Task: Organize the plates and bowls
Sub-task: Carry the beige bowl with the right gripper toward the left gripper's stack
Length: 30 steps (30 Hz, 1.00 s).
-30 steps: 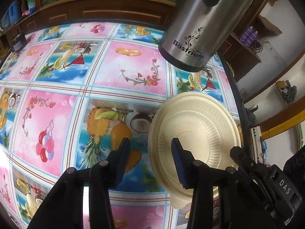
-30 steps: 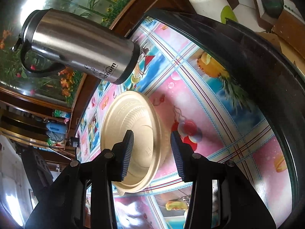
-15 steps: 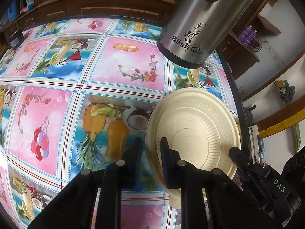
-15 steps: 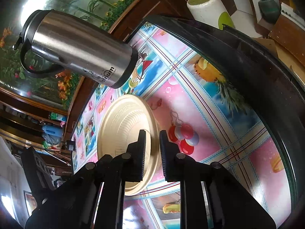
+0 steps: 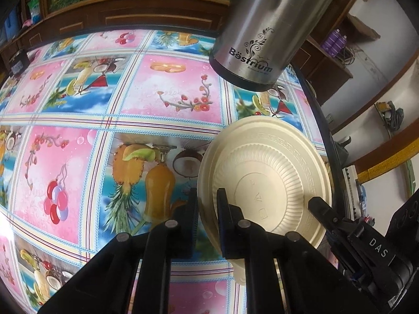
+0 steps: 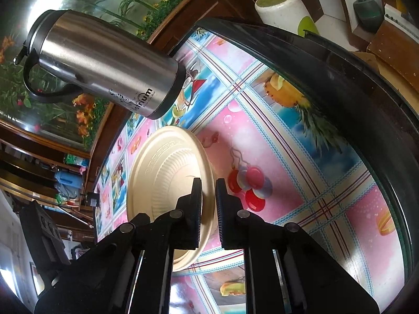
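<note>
We see the cream plate lying upside down on the fruit-print tablecloth, near the table's edge. Our left gripper has just closed on its rim at about nine o'clock, one finger either side of it. Our right gripper has likewise just closed, pinching the opposite rim at three o'clock. A steel flask stands just beyond the plate at twelve o'clock.
</note>
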{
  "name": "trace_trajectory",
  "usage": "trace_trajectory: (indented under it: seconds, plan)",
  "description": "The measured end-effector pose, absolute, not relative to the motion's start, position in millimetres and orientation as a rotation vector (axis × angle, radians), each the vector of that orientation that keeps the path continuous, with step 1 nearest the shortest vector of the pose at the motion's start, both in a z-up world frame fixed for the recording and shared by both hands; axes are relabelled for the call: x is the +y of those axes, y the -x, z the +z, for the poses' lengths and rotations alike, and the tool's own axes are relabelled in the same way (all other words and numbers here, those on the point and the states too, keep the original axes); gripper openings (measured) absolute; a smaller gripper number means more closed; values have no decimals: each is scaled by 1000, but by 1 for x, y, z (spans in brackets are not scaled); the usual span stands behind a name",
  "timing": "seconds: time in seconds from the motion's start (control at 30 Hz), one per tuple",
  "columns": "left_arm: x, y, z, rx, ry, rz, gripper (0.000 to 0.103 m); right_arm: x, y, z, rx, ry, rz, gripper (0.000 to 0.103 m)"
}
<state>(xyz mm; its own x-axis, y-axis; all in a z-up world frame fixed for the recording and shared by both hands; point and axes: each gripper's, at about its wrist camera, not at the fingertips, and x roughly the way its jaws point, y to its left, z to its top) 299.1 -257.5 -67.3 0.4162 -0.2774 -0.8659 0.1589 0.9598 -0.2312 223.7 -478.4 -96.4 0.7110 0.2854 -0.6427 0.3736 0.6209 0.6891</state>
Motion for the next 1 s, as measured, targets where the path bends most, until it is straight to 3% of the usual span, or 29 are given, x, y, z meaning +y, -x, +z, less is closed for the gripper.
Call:
trace_trajectory:
  seconds: [0.43, 1.0]
  plan:
    - [-209, -271, -60, 1068, 142, -253, 12, -438, -213, -94, 842, -870, -8, 7]
    - [-125, -167, -26, 822, 22, -168, 12, -335, -124, -76, 794, -812, 158, 8]
